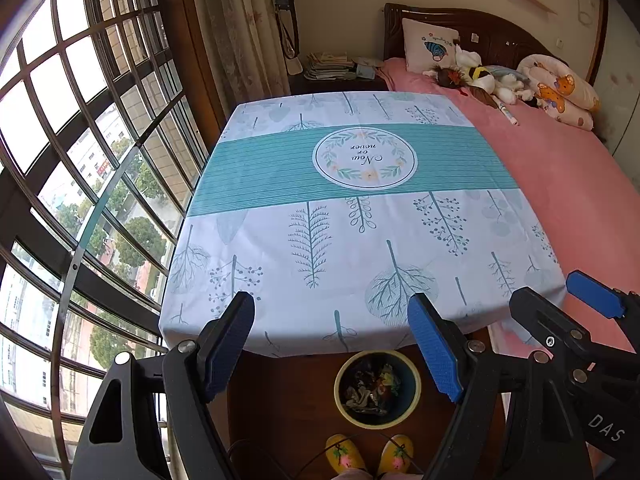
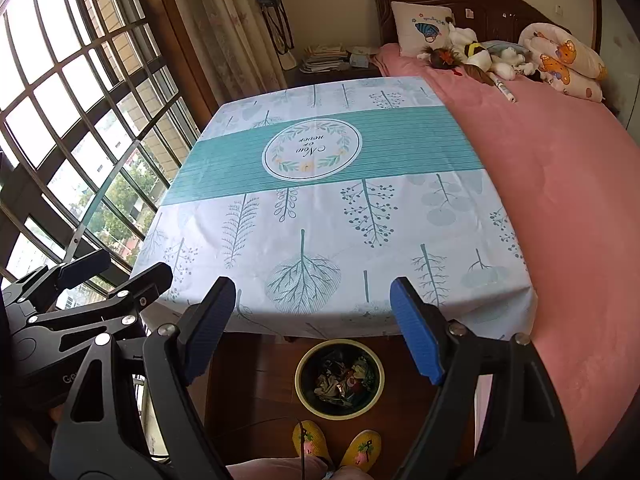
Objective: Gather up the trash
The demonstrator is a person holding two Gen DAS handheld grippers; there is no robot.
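Both tongs released, nothing btwn them: left tongs (image 1: 332,344) & right tongs (image 2: 312,328) hang over the near edge of the desk (image 1: 280,280), w/ its leaf-print cloth. Trash bin (image 1: 377,389) sits on the floor just below that edge, crumpled wrappers (image 2: 340,380) inside. Yellow slippers (image 1: 346,454) just behind the bin.

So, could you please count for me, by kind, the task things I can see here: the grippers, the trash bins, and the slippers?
Grippers: 2, the left gripper and the right gripper, both open and holding nothing
Trash bins: 1, the bin on the floor, with trash inside
Slippers: 2, the yellow slippers
Total: 5
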